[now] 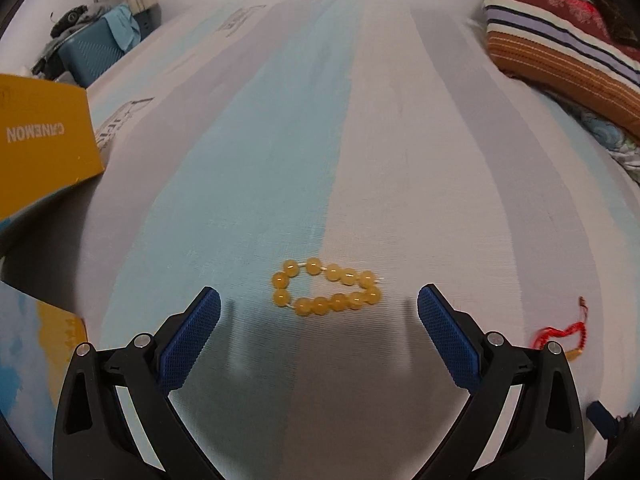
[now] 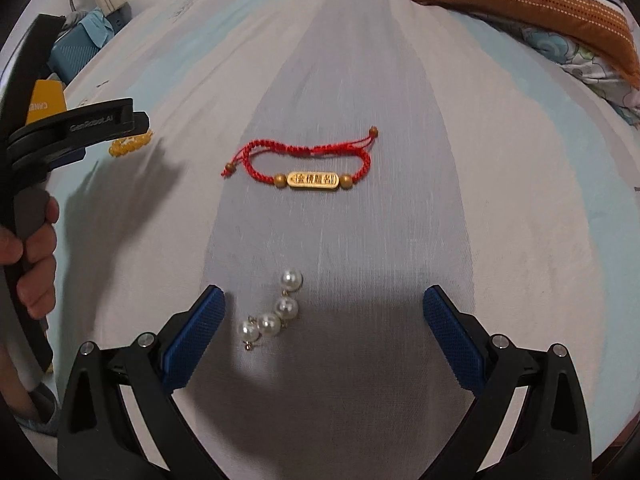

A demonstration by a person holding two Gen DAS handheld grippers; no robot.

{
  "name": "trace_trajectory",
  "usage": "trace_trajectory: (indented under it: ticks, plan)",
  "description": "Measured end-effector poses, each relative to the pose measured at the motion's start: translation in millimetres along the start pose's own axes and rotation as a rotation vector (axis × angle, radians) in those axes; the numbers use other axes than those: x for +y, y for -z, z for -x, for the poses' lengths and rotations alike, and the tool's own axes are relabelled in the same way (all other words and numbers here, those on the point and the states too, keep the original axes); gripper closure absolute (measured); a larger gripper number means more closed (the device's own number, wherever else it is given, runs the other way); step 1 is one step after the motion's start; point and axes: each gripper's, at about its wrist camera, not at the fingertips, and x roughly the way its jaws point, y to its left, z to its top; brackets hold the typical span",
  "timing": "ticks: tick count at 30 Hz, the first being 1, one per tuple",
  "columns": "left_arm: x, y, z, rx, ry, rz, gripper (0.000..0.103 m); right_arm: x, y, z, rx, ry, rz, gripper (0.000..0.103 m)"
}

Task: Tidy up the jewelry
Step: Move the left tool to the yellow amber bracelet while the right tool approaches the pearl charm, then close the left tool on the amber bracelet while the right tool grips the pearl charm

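Two claws hang spread and empty over the striped sheet (image 1: 400, 160). Left gripper (image 1: 319, 304): amber bead bracelet (image 1: 326, 288) at 12 o'clock, just ahead. Right gripper (image 2: 324, 304): pearl earrings (image 2: 272, 312) between its fingers toward 9 o'clock, red cord bracelet (image 2: 308, 160) farther at 12.

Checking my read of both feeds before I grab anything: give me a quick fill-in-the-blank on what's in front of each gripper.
1. The left gripper faces a bracelet of round ____ beads.
2. Both grippers' jaws are ____.
3. The braided red cord bracelet carries a ____ engraved plate.
4. Nearest the right gripper lie four white ____.

Missing words: yellow; open; gold; pearls
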Motion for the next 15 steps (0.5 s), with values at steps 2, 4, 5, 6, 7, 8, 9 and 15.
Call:
trace_trajectory:
  ticks: [2, 4, 5, 6, 7, 8, 9, 15]
  plan:
    - [2.4, -1.3, -3.1, 0.000, 0.002, 0.007, 0.007, -1.2, -0.1, -0.9, 0.003, -0.001, -0.003, 0.008]
    - [4.4, -2.7, -8.3, 0.010, 0.011, 0.017, 0.007, -0.7, 1.1, -1.5, 0.004, 0.000, -0.001, 0.008]
    - [5.0, -3.0, -10.8, 0.014, 0.014, 0.022, 0.007, 0.0, 1.5, -1.1, 0.003, 0.004, 0.000, 0.009]
    - [4.9, -3.5, -12.5, 0.018, 0.014, 0.024, 0.007, 0.4, 2.1, -1.4, 0.002, 0.007, 0.001, 0.009]
    - [4.5, -4.7, -15.0, 0.023, 0.018, 0.024, 0.009, -0.6, 0.8, -2.0, 0.003, 0.008, 0.001, 0.009]
    - [4.4, -4.9, -17.4, 0.031, 0.021, 0.026, 0.015, -0.1, 1.1, -2.2, 0.003, 0.013, 0.002, 0.010]
    - [4.3, -4.8, -21.3, 0.045, 0.024, 0.027, 0.016, 0.4, 1.1, -2.4, 0.002, 0.015, 0.004, 0.011]
    - [1.3, -2.6, -24.4, 0.045, 0.011, 0.013, 0.033, 4.8, 0.3, -3.4, 0.000, 0.018, 0.037, 0.026]
